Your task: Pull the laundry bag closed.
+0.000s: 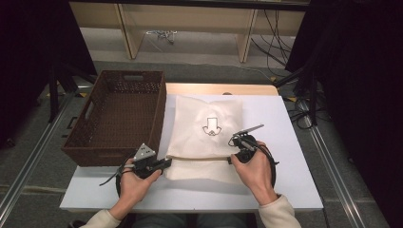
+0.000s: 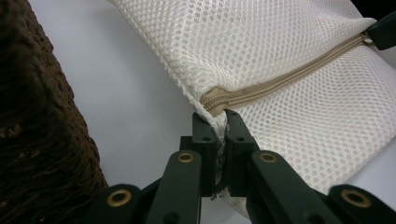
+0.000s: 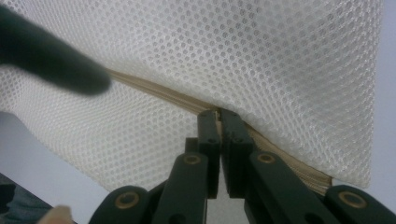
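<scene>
A white mesh bag (image 1: 205, 135) with a printed arrow mark lies flat on the white table (image 1: 285, 185). A tan zipper (image 1: 199, 158) runs across its near part. My left gripper (image 1: 167, 162) is shut on the bag's left corner, right at the zipper's end (image 2: 212, 100); in the left gripper view its jaws (image 2: 219, 120) pinch the mesh. My right gripper (image 1: 231, 159) is shut on the zipper at the bag's right side; in the right gripper view its jaws (image 3: 218, 115) are closed on the tan zipper line (image 3: 163, 93). The right gripper (image 2: 385, 30) also shows at the zipper's far end.
A brown wicker basket (image 1: 95, 142) stands on the table's left, close beside my left gripper; its wall (image 2: 37, 140) fills the left of the left gripper view. A dark blurred shape (image 3: 46, 56) crosses the right gripper view's upper left. Bare table lies to the right of the bag.
</scene>
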`<act>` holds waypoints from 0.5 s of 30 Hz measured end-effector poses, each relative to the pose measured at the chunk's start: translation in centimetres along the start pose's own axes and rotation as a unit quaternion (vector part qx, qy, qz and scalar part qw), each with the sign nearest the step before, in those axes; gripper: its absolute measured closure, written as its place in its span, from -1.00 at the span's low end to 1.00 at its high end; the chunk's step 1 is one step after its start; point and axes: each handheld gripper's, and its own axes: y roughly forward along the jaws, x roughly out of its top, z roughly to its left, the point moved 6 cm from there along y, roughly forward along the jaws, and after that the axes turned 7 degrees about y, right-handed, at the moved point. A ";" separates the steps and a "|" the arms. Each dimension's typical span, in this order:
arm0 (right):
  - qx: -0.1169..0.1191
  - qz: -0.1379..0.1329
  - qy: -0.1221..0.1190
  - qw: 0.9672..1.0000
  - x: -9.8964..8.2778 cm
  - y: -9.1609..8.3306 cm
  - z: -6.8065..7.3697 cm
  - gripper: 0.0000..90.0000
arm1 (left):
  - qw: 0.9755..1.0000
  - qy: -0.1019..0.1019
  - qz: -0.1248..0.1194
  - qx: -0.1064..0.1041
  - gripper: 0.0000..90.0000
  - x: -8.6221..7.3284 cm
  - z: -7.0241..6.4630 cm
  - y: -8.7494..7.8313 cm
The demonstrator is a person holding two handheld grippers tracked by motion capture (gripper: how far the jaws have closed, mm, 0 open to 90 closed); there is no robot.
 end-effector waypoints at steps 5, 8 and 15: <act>0.002 0.011 0.014 1.000 -0.2 -0.3 0.1 0.97 | 1.000 -0.001 -0.001 -0.003 0.89 0.0 0.0 0.0; 0.003 0.009 0.014 1.000 -0.1 -0.3 0.0 0.97 | 1.000 0.000 -0.003 -0.004 0.89 0.1 0.0 0.0; 0.003 0.008 0.010 1.000 -0.2 -0.4 -0.2 0.97 | 1.000 0.000 -0.001 -0.002 0.89 0.1 0.1 0.0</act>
